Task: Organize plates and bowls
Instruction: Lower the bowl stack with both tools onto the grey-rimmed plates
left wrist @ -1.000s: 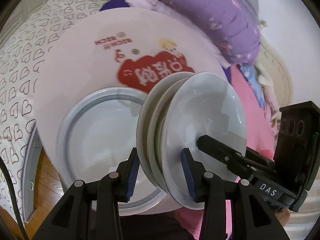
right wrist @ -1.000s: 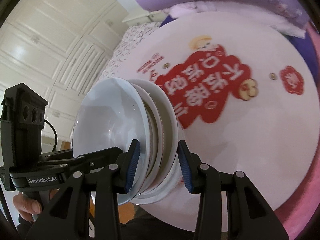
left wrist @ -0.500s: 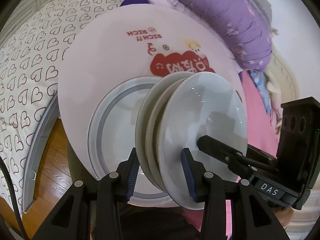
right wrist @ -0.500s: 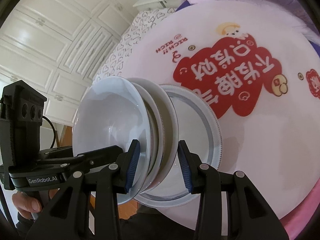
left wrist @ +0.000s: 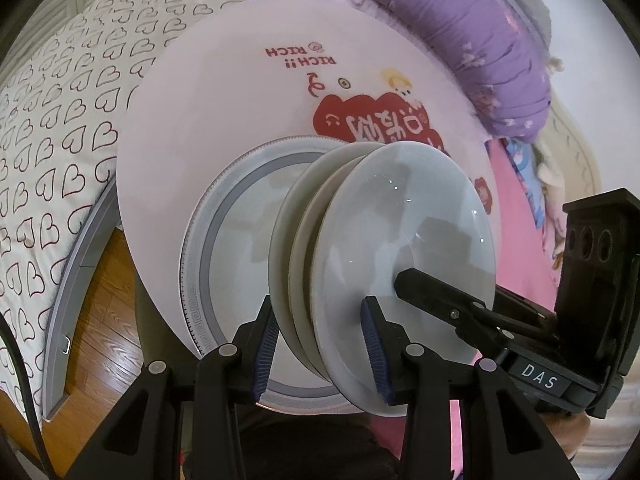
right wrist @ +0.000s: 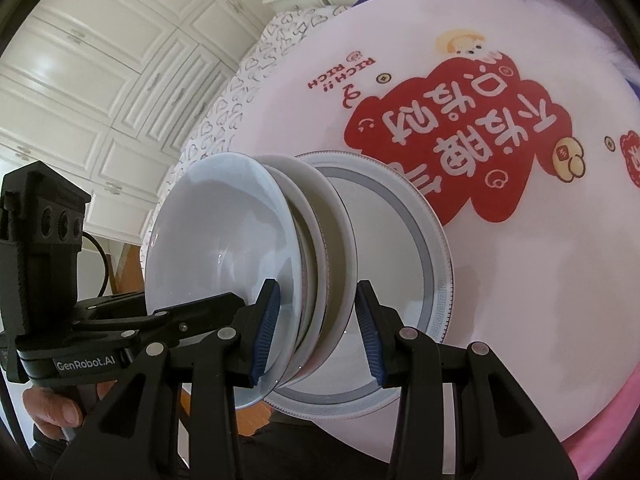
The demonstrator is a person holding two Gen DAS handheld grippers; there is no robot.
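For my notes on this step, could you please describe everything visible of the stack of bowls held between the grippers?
The stack of bowls is three nested shallow white dishes, glossy like glazed ceramic, empty. It is gripped at opposite rims by the left gripper and right gripper, above the grey-banded plate on the round table. Whether it touches the plate is unclear.

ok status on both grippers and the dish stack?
Left gripper and right gripper both shut on the stack of white dishes, opposite rims. Stack held over the grey-rimmed plate on the round table. Nothing in the way.
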